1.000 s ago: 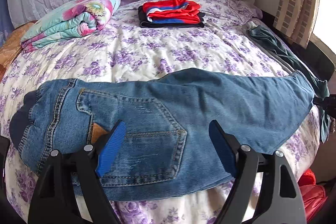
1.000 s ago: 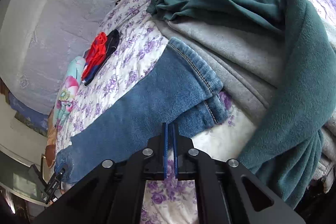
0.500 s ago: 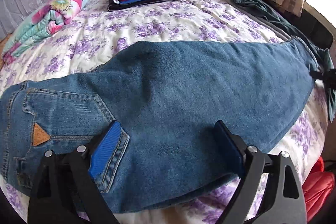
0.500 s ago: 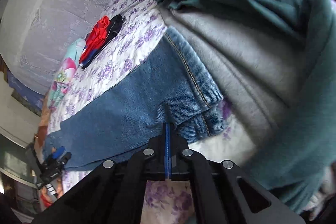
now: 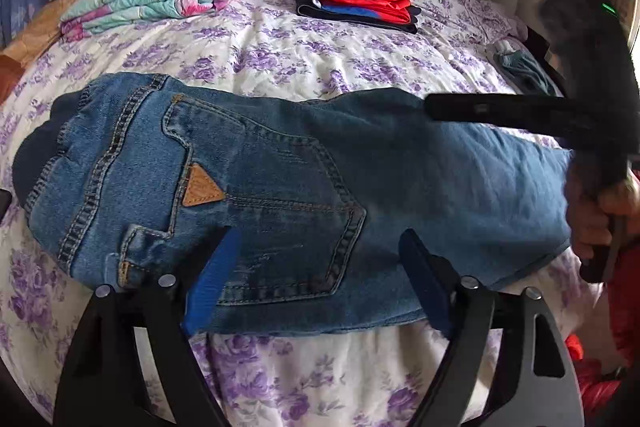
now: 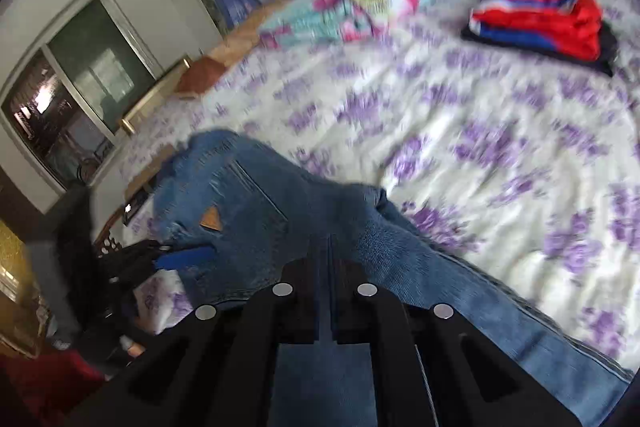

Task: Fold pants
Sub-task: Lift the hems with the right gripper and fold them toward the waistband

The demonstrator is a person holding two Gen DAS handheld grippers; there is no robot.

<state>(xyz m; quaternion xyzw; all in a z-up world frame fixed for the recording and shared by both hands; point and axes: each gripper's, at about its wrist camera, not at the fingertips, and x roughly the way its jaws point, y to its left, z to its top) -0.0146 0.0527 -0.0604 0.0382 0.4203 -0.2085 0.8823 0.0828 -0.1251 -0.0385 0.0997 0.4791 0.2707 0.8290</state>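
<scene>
Since the earlier frame the right gripper (image 6: 326, 247) has swung from the leg cuffs over toward the waist end, carrying denim w/ it. Its fingers are closed on the jeans (image 5: 280, 195) fabric. Left gripper (image 5: 320, 267) hovers over the back pocket; its jaws, wide apart and gripping nothing, have just closed a little. Jeans lie across the near edge of the bed (image 5: 280, 43), folded clothes stack (image 5: 356, 3) at the far side.

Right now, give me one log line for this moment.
step: folding jeans on bed | left gripper: open above back pocket | right gripper: shut on jeans leg
</scene>
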